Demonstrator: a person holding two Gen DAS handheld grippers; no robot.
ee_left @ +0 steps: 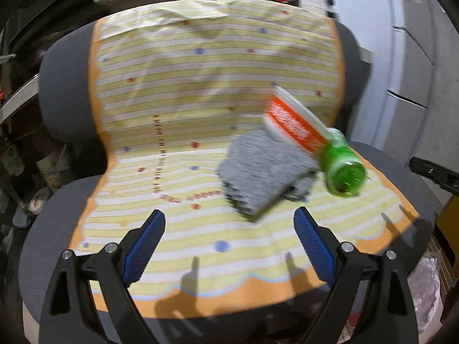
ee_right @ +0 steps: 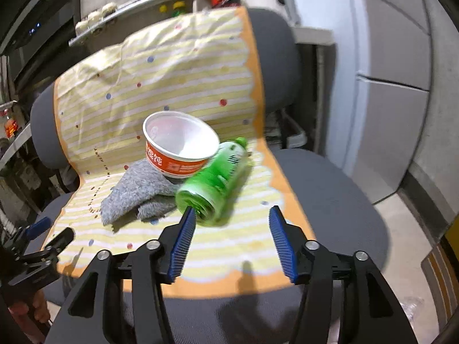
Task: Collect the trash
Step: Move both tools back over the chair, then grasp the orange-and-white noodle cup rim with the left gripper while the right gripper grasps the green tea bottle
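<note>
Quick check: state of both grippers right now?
Left gripper: open, holding nothing.
Right gripper: open, empty, near the base of the green plastic bottle lying on its side.

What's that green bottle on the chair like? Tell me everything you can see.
The green bottle looks like translucent plastic with a pale printed label. It lies on its side on the striped cloth, base toward the right gripper, neck pointing away. It rests against the orange-and-white bowl, beside a grey cloth. Contents unclear.

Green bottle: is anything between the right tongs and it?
Nothing visible. The open right tongs face the base of the lying green bottle directly; the paper bowl and grey cloth sit beyond and left.
</note>
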